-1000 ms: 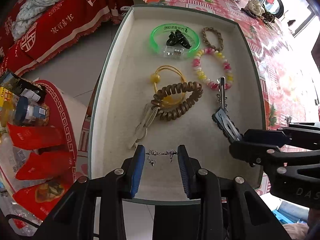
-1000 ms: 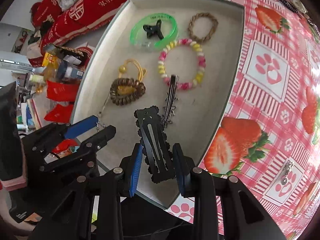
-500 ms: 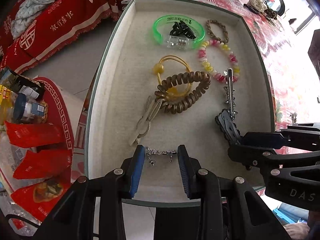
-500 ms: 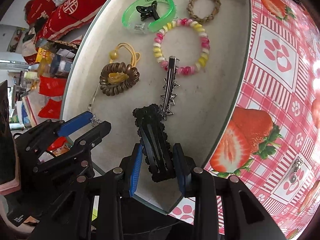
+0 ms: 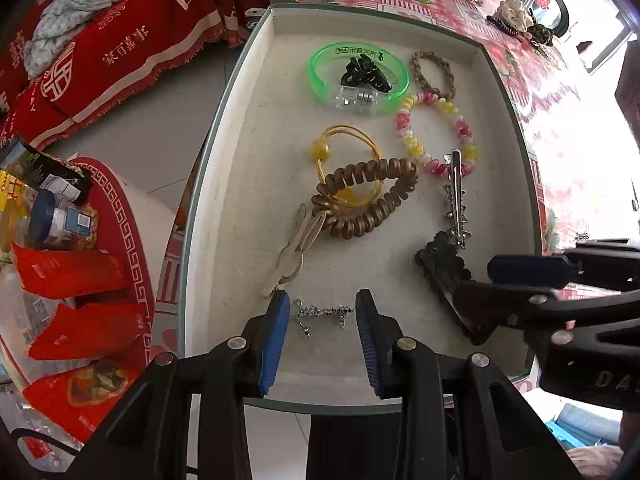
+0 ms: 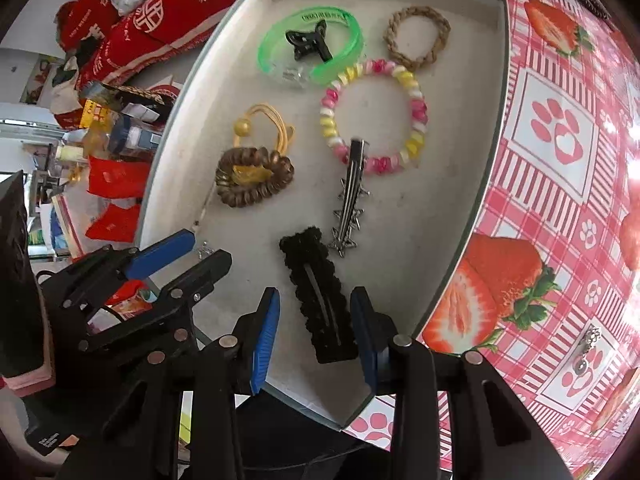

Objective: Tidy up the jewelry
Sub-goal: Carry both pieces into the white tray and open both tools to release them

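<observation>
A shallow white tray holds the jewelry. My left gripper points down at the tray's near edge. A short silver chain spans the gap between its blue pads, and both ends meet the pads. My right gripper straddles a black scalloped hair clip that lies flat on the tray floor. Its jaws are opening, and a gap shows beside the clip.
Also in the tray are a green bangle around a black claw clip, a braided ring, a pink-yellow bracelet, a brown coil tie, a spiked silver clip and a beige bunny clip. An earring lies on the strawberry tablecloth.
The right gripper has lowered the black clip onto the tray floor and let go of it, and its jaws have widened. The left gripper has kept still with the chain.
</observation>
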{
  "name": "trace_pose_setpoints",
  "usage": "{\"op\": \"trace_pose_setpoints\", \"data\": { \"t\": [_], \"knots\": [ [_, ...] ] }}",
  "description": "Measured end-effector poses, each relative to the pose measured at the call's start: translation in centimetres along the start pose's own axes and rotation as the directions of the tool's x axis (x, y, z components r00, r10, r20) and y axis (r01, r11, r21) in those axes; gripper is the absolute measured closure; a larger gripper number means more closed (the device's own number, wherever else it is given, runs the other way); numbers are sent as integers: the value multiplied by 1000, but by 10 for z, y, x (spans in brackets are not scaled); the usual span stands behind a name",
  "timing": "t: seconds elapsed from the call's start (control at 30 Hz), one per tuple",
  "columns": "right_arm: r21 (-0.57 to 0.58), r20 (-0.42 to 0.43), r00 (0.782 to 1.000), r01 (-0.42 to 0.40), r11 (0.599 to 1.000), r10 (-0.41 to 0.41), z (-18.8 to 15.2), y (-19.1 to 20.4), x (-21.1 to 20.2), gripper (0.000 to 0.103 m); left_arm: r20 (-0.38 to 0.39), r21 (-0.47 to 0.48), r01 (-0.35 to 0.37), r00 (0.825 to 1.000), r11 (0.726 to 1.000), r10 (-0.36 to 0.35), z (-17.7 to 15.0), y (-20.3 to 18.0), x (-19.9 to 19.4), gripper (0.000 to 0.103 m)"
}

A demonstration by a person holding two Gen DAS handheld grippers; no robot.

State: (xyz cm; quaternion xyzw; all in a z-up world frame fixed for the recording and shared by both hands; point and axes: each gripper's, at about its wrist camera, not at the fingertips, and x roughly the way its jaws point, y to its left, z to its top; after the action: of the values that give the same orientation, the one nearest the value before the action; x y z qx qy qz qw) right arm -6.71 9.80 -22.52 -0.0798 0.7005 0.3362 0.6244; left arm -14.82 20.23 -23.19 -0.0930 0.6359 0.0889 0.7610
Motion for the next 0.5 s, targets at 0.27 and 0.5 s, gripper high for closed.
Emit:
{"op": "trace_pose_setpoints", "data": {
  "t": [0.27, 0.5],
  "knots": [
    [0, 53, 998, 26, 1000, -26, 2, 0, -23, 63, -2, -2, -9, 1000, 1000, 9, 1, -2, -1, 31],
    [21, 60, 997, 46, 999, -47, -4, -7, -33, 63, -9, 2, -12, 1000, 1000, 12, 3, -7, -4, 31]
  ]
}}
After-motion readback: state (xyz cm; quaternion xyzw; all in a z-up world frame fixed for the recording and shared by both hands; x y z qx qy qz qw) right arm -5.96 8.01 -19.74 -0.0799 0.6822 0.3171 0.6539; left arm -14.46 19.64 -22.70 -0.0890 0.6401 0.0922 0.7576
